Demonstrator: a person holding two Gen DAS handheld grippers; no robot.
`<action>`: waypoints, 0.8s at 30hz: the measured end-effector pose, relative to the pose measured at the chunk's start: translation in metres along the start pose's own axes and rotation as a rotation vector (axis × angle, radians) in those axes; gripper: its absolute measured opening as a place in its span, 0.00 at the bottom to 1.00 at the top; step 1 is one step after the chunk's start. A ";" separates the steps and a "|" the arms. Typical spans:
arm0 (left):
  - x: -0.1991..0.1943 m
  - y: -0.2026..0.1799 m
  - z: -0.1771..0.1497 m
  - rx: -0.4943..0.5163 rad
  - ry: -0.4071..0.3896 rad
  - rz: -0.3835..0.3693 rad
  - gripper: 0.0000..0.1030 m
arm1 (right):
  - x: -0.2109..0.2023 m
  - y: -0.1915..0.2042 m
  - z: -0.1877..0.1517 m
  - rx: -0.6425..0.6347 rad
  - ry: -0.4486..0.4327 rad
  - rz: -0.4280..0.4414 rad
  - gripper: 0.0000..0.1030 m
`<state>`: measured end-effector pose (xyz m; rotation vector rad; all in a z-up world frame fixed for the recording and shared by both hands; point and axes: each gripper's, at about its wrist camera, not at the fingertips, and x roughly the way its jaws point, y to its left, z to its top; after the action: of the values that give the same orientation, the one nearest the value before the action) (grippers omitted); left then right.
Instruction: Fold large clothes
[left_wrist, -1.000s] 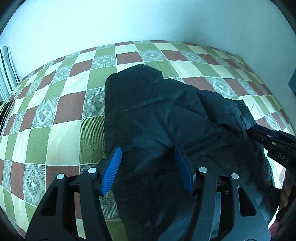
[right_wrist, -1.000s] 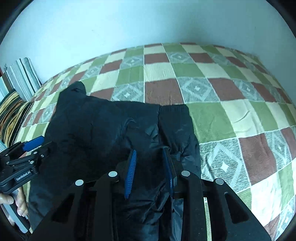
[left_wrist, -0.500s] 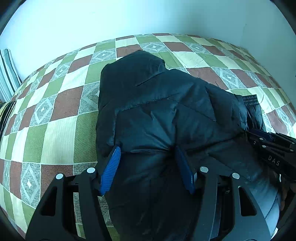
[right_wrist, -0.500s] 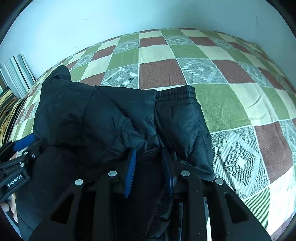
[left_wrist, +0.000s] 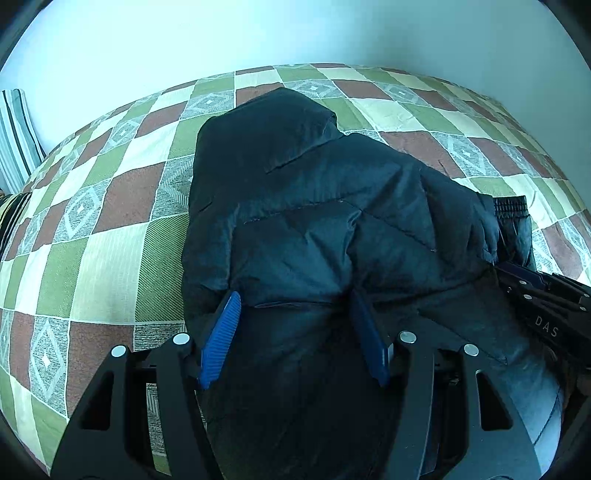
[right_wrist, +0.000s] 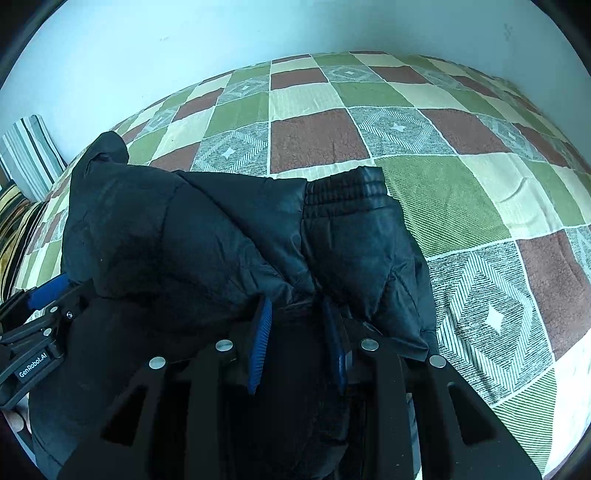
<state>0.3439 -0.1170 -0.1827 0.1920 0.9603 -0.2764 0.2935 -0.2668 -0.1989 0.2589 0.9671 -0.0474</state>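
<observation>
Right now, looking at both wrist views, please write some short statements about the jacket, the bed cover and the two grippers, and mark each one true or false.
1. The black puffer jacket lies on a checkered bed cover. True.
2. The left gripper hangs free with nothing between its blue pads. False: a thick fold of the jacket fills the gap.
3. The right gripper pinches bunched jacket fabric. True.
4. The elastic cuff points toward the camera in the right wrist view. False: it lies at the far edge, toward the wall.
5. A striped pillow is at the left edge. True.
</observation>
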 end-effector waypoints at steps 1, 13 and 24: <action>0.001 0.000 0.000 -0.001 0.000 0.001 0.59 | 0.000 -0.001 0.000 0.002 -0.001 0.001 0.28; 0.001 0.000 -0.003 -0.001 -0.017 0.002 0.59 | -0.001 0.003 -0.004 -0.009 -0.033 -0.020 0.27; -0.015 0.009 -0.002 -0.021 -0.046 -0.034 0.67 | -0.020 0.006 -0.005 -0.029 -0.085 -0.037 0.33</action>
<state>0.3375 -0.1058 -0.1709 0.1495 0.9209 -0.3005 0.2795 -0.2618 -0.1844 0.2105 0.8872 -0.0780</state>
